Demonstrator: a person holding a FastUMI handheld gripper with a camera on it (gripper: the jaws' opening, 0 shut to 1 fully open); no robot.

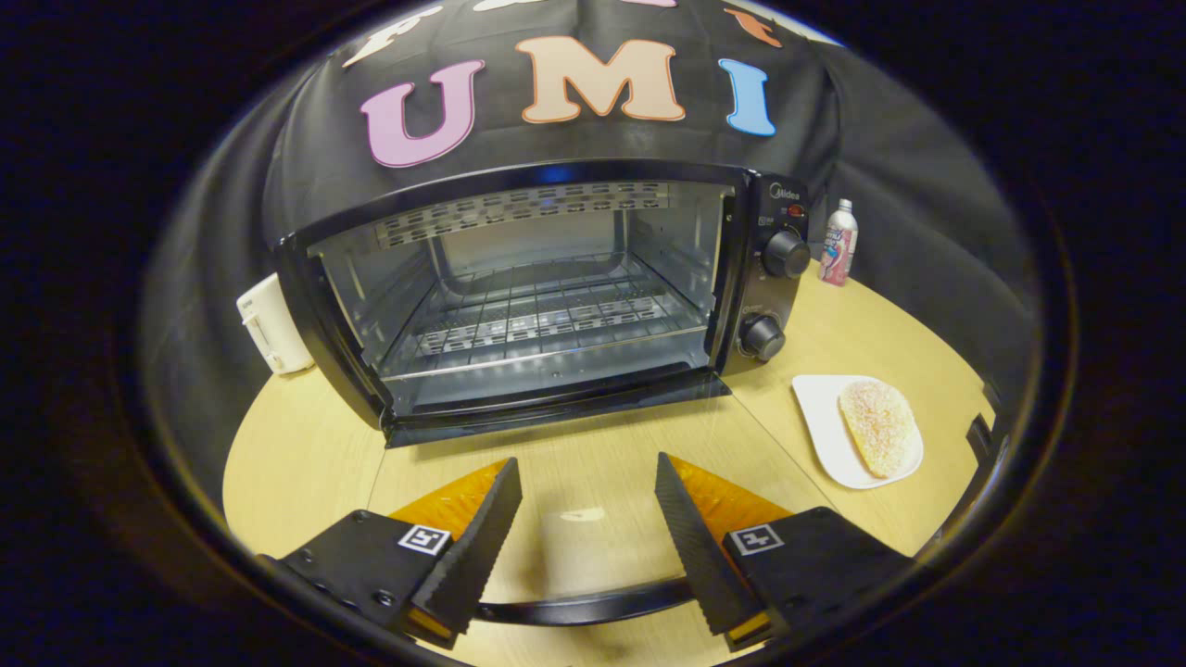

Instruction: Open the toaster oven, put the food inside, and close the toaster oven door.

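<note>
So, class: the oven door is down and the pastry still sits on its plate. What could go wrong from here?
1. The open gripper holds nothing; the sugared pastry looks soft, so a hard squeeze may crush it or shed crumbs.
2. The pastry lies on a plate near the table edge; a nudge might push the plate off.
3. The lowered glass door lies under the fingers and could be knocked when carrying food to the rack.

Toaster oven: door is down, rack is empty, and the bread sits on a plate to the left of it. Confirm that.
Not quite. The gripper view shows the bread on its plate to the right of the toaster oven, near the knobs. The door is down, the rack is empty. The gripper has its jaws open, holding nothing.
</note>
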